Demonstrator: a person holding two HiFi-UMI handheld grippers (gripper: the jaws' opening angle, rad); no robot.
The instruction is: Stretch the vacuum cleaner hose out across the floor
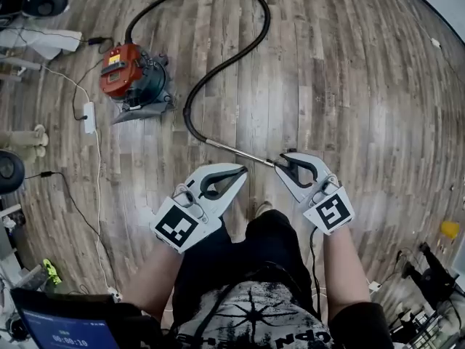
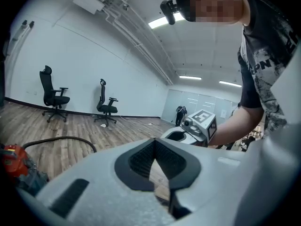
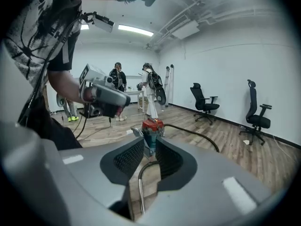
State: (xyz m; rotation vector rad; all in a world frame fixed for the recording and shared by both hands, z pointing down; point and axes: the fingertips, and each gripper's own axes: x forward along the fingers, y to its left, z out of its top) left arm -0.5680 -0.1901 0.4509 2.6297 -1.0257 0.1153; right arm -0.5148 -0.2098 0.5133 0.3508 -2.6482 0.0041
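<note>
A red and teal vacuum cleaner (image 1: pixel 131 75) stands on the wood floor at upper left. Its black hose (image 1: pixel 225 64) loops away from it and curves back into a thin metal wand (image 1: pixel 240 152). The wand's end lies at the tips of my right gripper (image 1: pixel 282 160). In the right gripper view the jaws (image 3: pixel 149 142) stand apart, with the wand (image 3: pixel 140 192) lying in the gap below them and the vacuum cleaner (image 3: pixel 151 128) beyond. The pads do not press on the wand. My left gripper (image 1: pixel 243 170) is shut on nothing, beside the wand.
A white power strip (image 1: pixel 89 117) and its cables trail along the left side. A laptop (image 1: pixel 62 326) sits at bottom left, and gear clutters the bottom right corner. Office chairs (image 2: pixel 52 95) stand by the far wall. People (image 3: pixel 117 81) stand at the back.
</note>
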